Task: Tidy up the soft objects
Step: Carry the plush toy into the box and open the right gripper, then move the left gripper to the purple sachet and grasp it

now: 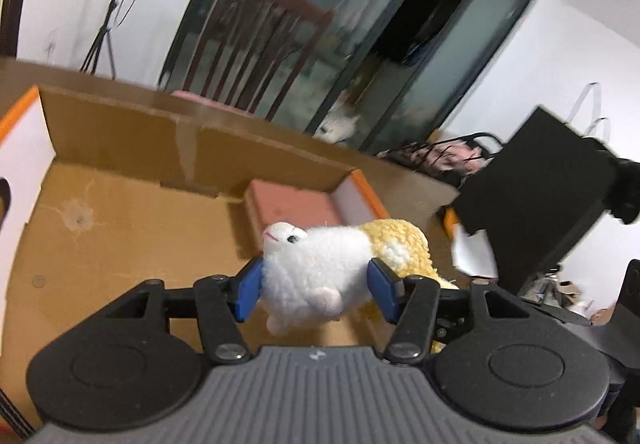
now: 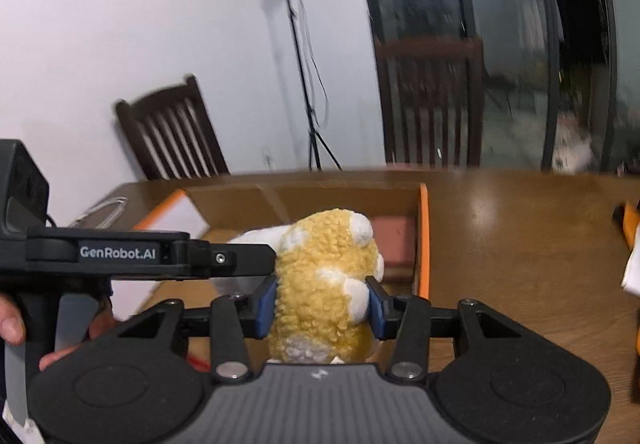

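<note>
Gripping white plush (image 1: pixel 316 276) and yellow plush (image 2: pixel 320 284) above box (image 1: pixel 120 131).

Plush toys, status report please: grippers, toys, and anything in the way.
Left gripper shut on white plush. Right gripper shut on yellow plush. Both held over cardboard box. Pink block inside box.
</note>
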`<act>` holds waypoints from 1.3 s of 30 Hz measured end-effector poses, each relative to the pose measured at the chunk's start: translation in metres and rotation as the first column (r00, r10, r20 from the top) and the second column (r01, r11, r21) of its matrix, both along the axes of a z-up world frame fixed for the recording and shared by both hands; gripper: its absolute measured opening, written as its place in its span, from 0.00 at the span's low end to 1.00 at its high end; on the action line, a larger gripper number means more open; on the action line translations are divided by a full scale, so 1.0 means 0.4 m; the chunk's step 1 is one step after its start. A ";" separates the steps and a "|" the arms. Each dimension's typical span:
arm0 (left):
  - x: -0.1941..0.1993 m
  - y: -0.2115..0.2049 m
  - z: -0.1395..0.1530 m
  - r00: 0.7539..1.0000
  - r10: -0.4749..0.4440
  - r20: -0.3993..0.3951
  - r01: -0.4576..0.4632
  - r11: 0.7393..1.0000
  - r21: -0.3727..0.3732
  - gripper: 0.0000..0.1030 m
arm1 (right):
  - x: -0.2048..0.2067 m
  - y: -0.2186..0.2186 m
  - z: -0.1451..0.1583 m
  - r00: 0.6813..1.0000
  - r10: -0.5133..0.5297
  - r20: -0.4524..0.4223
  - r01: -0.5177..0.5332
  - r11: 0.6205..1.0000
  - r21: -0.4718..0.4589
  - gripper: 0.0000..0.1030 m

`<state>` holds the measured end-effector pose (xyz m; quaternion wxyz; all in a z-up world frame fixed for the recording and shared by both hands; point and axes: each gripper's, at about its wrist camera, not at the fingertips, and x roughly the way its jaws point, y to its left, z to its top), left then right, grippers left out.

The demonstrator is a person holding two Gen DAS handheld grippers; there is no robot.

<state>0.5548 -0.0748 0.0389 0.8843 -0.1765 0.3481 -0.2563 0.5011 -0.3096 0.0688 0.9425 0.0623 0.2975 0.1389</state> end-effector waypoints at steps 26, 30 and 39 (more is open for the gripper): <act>-0.329 0.213 0.233 0.955 0.088 0.283 -0.143 0.973 0.181 0.77 | -0.245 0.020 0.229 0.971 -0.015 0.239 0.050 0.989 -0.141 0.63; -0.420 0.246 0.257 0.947 0.117 0.299 -0.178 0.966 0.188 0.78 | -0.321 0.033 0.253 0.965 0.006 0.264 0.027 0.992 -0.120 0.64; -0.713 0.281 0.166 0.923 0.163 0.349 -0.240 0.952 0.190 0.83 | -0.563 0.026 0.176 0.951 -0.024 0.309 0.025 1.000 0.003 0.71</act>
